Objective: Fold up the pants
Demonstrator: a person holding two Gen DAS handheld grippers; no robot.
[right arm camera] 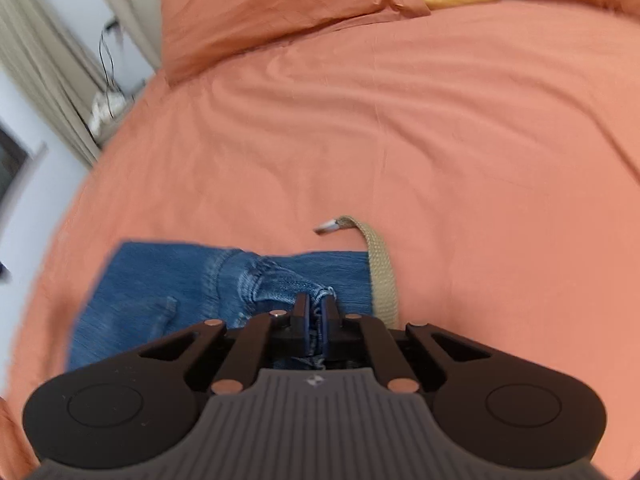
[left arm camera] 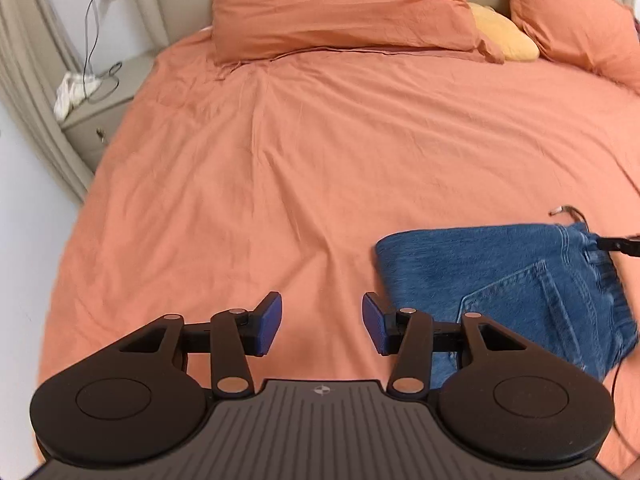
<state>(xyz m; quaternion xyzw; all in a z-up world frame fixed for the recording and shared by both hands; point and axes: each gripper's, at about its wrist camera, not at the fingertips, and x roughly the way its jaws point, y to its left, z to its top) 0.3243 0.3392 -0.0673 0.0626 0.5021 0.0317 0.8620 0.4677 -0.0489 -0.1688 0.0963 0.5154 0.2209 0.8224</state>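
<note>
- Two grippers are over a bed spread with an orange duvet (left arm camera: 304,152), its cover creased and bare across the middle.
- Left gripper (left arm camera: 322,326): jaws stand apart with only orange cover between the blue pads (left arm camera: 270,320); it grasps nothing and hangs just beside the left edge of the jeans.
- Right gripper (right arm camera: 314,312): jaws clenched on a bunched fold of denim at the waistband, frayed threads showing between the pads.
- Jeans (left arm camera: 492,276): blue denim, folded into a compact block near the foot edge of the bed, toward its right side; a back pocket faces up in the left wrist view.
- Tan drawstring (right arm camera: 380,268): runs across the denim and out onto the cover, its tip lying on the orange fabric.
- Orange pillows (left arm camera: 336,4) and a yellow cushion (left arm camera: 500,32) lie at the head edge.
- Nightstand (left arm camera: 96,116) beside the bed's left edge, with a white cloth (left arm camera: 74,90) and a black cable (left arm camera: 90,40).
</note>
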